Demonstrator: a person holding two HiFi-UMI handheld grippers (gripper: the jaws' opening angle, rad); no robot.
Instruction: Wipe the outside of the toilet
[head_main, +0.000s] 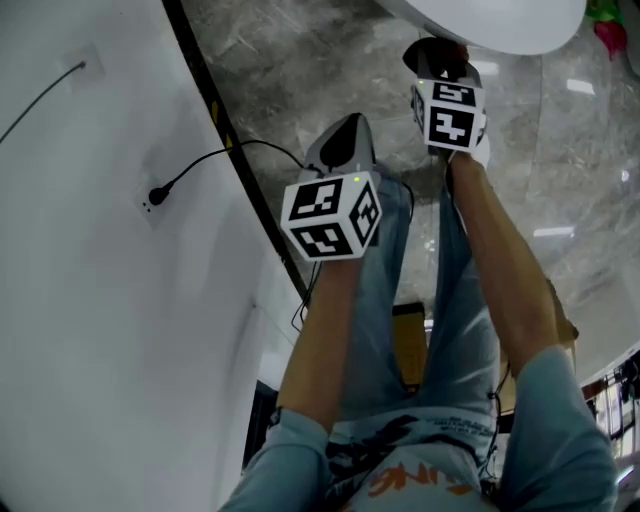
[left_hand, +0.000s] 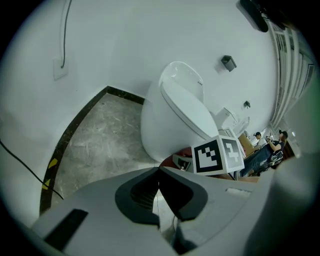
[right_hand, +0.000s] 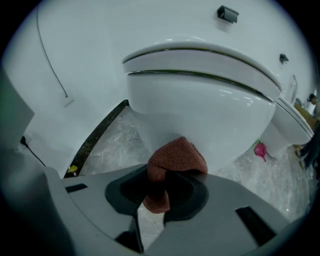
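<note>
I judge the wipe is only starting. My right tongs (right_hand: 160, 187) pinch a brown cloth (right_hand: 175, 157) just at the lower front of the toilet (right_hand: 200, 105). I can't confirm contact, and no wiped patch shows, so most of the outside seems left. My left tongs (left_hand: 159, 172) are pressed together, empty, apart from it.

The toilet (right_hand: 200, 105) bowl blocks the way just ahead of the right gripper's (right_hand: 157, 192) fingers and their cloth (right_hand: 175, 157). Left of the fingers, bare floor (right_hand: 112, 142) lies open up to the wall (right_hand: 75, 55).
</note>
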